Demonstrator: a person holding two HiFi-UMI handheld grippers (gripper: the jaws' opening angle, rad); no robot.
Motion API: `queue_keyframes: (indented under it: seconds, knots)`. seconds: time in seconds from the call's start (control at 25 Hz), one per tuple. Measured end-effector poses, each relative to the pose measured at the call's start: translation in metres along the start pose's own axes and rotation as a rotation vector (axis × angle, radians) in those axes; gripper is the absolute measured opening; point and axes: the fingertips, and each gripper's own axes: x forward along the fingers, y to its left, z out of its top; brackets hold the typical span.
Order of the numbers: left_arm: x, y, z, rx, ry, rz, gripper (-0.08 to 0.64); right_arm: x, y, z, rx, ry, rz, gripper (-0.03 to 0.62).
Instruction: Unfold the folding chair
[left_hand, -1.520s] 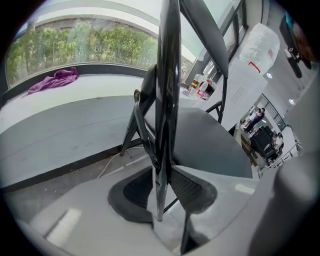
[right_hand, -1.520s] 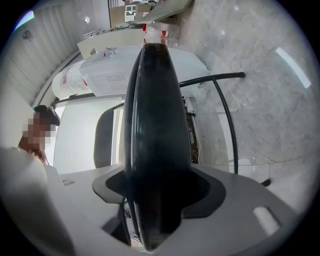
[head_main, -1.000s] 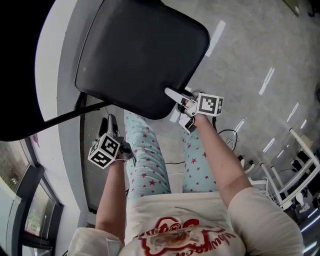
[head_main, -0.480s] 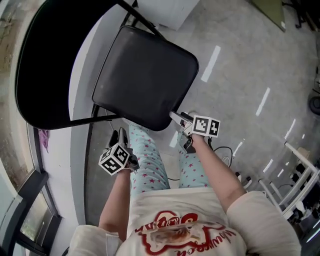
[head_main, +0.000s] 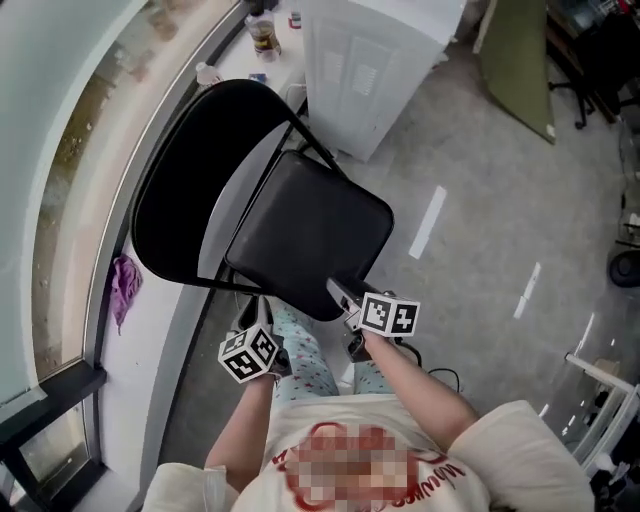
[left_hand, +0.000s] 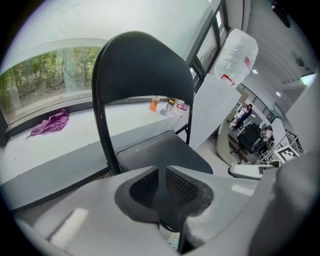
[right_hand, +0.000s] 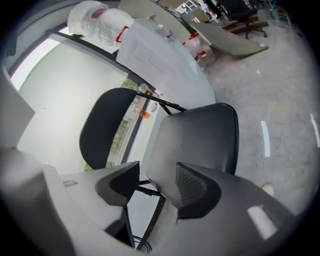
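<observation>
Grey concrete floor (head_main: 480, 200) by a window (head_main: 60, 200): the black metal folding chair (head_main: 310, 240) stands unfolded, so the task seems done. Left hand-held gripper (left_hand: 162, 172) closed, empty; right hand-held gripper (right_hand: 156, 170), jaws just narrowing, not yet pinching the seat corner (right_hand: 159, 186) between them.

In the head view, the legs of the chair (head_main: 310, 235) are mostly hidden beneath its seat, and its backrest covers part of the windowsill (head_main: 150, 320). The bottles (head_main: 262, 35) on the windowsill are too small to name. The white cabinet (head_main: 375, 60) is cut off by the top edge. In the left gripper view, the jaws of the left gripper (left_hand: 161, 175) hide the seat's near edge.
</observation>
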Motion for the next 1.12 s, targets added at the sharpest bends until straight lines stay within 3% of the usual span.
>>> queue_keyframes:
  seconds: [0.28,0.36,0.44,0.72,1.12]
  knots:
    - [-0.031,-0.060,0.061,0.076,-0.109,-0.088,0.031,-0.035,0.106,0.058,-0.089,-0.152,0.127,0.098]
    - [-0.038,-0.080,0.084,0.099,-0.160,-0.124,0.028,-0.043,0.135,0.075,-0.162,-0.178,0.169,0.089]
    - [-0.050,-0.097,0.105,0.118,-0.201,-0.150,0.018,-0.055,0.162,0.088,-0.249,-0.210,0.192,0.027]
    - [-0.104,-0.144,0.166,0.133,-0.359,-0.249,0.008,-0.102,0.227,0.116,-0.485,-0.307,0.261,0.023]
    - [-0.159,-0.220,0.199,0.269,-0.489,-0.413,0.006,-0.156,0.266,0.135,-0.669,-0.431,0.325,0.023]
